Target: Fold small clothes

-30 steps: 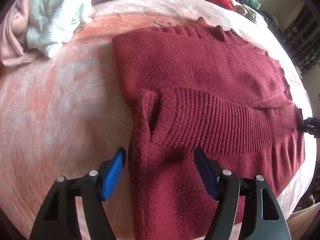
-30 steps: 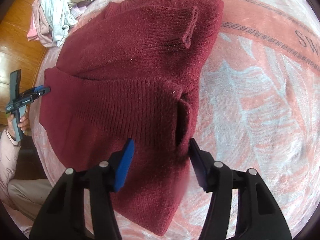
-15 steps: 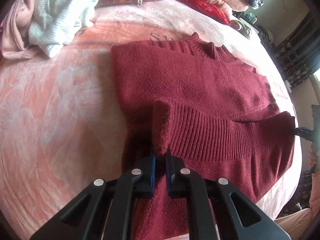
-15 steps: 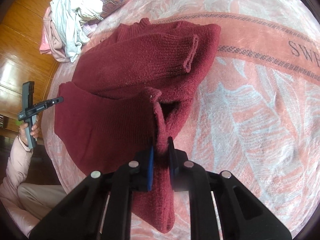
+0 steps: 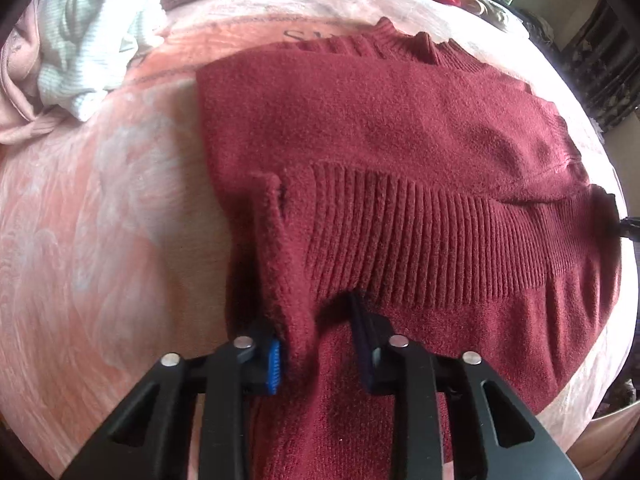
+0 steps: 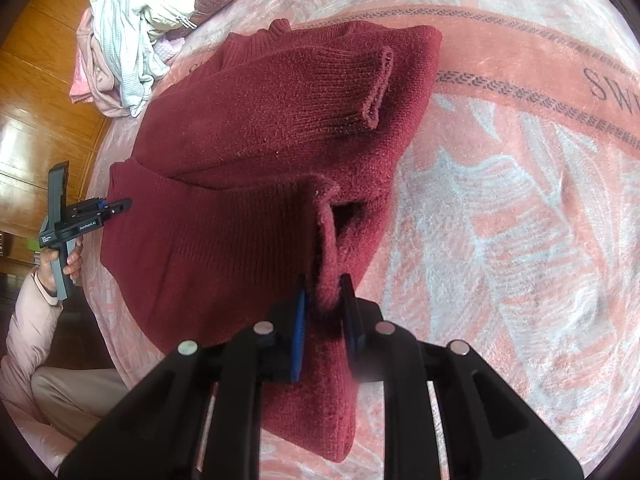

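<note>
Sweater, soft, thick, floppy: clamping hem fold in right tongs, holding left tongs parted around other corner; judging doubled ribbing the best hold.

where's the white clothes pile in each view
Left wrist: white pile at upper left, past the sweater's left edge.
Right wrist: white pile at upper left, beyond the sweater's collar end.
Shared landmark: the sweater's ribbed collar, and.

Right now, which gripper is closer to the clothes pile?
Left. The left gripper is at the sweater edge nearer the clothes pile; the right gripper is across the sweater.
</note>
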### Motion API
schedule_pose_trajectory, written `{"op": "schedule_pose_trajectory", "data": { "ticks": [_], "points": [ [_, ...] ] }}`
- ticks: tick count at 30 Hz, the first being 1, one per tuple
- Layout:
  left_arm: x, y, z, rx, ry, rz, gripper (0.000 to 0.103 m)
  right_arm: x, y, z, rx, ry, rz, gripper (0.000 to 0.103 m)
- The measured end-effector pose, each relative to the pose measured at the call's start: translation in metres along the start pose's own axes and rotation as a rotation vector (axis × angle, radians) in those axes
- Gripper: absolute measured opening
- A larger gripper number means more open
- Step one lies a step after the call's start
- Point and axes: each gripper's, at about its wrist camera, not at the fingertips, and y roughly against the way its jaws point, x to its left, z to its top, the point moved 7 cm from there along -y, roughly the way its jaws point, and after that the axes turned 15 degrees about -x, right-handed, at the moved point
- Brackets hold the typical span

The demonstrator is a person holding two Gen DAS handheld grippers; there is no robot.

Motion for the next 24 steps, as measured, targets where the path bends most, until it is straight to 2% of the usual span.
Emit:
{"op": "schedule_pose_trajectory", "data": {
  "ticks": [1,3,5,10,14,18,20,24],
  "points": [
    [0.001,0.001,0.001,-0.003,0.008,0.003,0.015,-0.001,0.000,-0.001,0.000,0.001,-0.001,0.012],
    [0.005,0.006,0.003,-0.017,0.067,-0.030,0.009,0.001,0.004,0.000,-0.014,-0.004,0.013,0.011],
    [0.010,0.020,0.011,-0.069,0.150,-0.078,0.008,0.003,0.014,0.005,-0.043,-0.003,0.032,0.011],
    [0.010,0.065,0.048,-0.222,0.192,-0.144,0.008,0.017,0.042,0.023,-0.125,0.008,0.079,0.010],
    [0.012,0.082,0.080,-0.294,0.166,-0.105,0.008,0.020,0.053,0.049,-0.172,0.015,0.066,0.010],
    [0.028,0.089,0.101,-0.342,0.213,-0.102,0.008,0.017,0.059,0.079,-0.221,-0.006,0.064,0.010],
    [0.035,0.083,0.116,-0.364,0.220,-0.070,0.008,0.013,0.058,0.098,-0.253,-0.012,0.051,0.007],
    [0.053,0.065,0.144,-0.402,0.259,-0.043,0.008,0.004,0.048,0.145,-0.317,-0.049,0.036,0.006]
  ]
}}
